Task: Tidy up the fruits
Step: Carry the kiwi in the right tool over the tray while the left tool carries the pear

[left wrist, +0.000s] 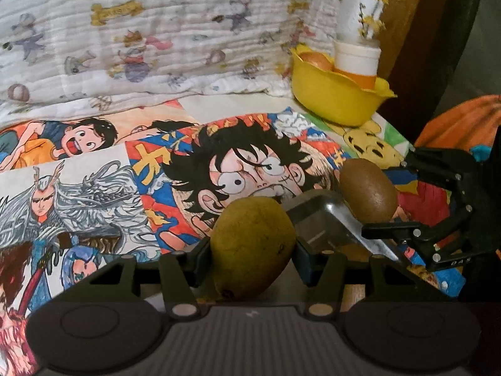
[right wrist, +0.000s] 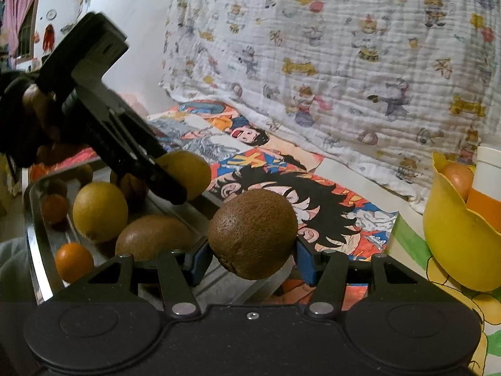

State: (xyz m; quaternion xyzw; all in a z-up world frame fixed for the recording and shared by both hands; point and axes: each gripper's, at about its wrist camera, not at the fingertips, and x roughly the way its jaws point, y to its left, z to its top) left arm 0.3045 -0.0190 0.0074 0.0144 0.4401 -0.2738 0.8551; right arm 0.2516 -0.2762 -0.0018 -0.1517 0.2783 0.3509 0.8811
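Left gripper (left wrist: 253, 250) clamps lemon (left wrist: 253, 244), right gripper (right wrist: 253, 252) clamps kiwi (right wrist: 253, 233); we keep both level toward yellow bowl (right wrist: 454, 247), avoiding collision.

Your left gripper (left wrist: 252, 252) hides the near side of the metal tray (left wrist: 325, 219) – only one corner shows past the yellow-green fruit (left wrist: 253, 247). In the yellow bowl (right wrist: 454, 238), far right, the orange fruit (right wrist: 458, 178) sits half behind the rim. The white container (right wrist: 488, 169) is cut by the right edge – its label is unreadable.
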